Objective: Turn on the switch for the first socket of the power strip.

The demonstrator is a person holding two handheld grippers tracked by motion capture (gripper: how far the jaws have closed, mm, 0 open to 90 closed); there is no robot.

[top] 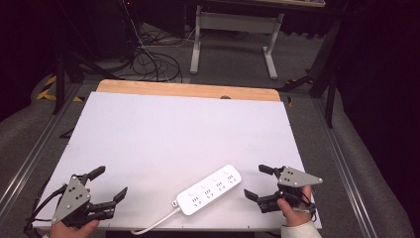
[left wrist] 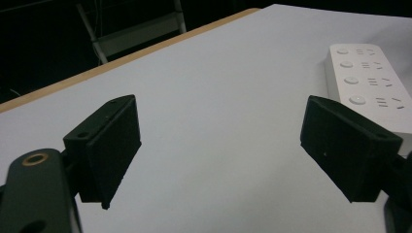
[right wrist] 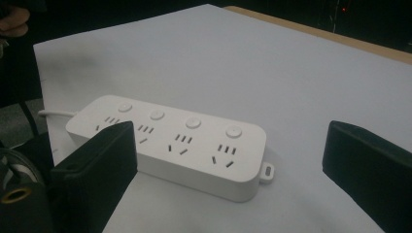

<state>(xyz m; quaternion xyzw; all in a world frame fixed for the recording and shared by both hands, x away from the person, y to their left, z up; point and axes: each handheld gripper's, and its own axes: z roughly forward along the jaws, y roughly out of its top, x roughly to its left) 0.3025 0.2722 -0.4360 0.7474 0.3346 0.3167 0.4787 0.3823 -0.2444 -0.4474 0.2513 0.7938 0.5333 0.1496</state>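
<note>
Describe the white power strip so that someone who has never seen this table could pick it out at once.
Start at the white board that covers the table and go to its near edge. Between the left gripper and the right gripper, both open, lies the power strip, set at a slant. It is a long white block with four round buttons beside four socket groups, and a white cord trails off its near end.

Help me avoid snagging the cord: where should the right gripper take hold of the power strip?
Grip the power strip across its narrow width near the cord-free far end, coming from the right gripper side; the long flat sides suit open jaws, and the cord exits the near end.
</note>
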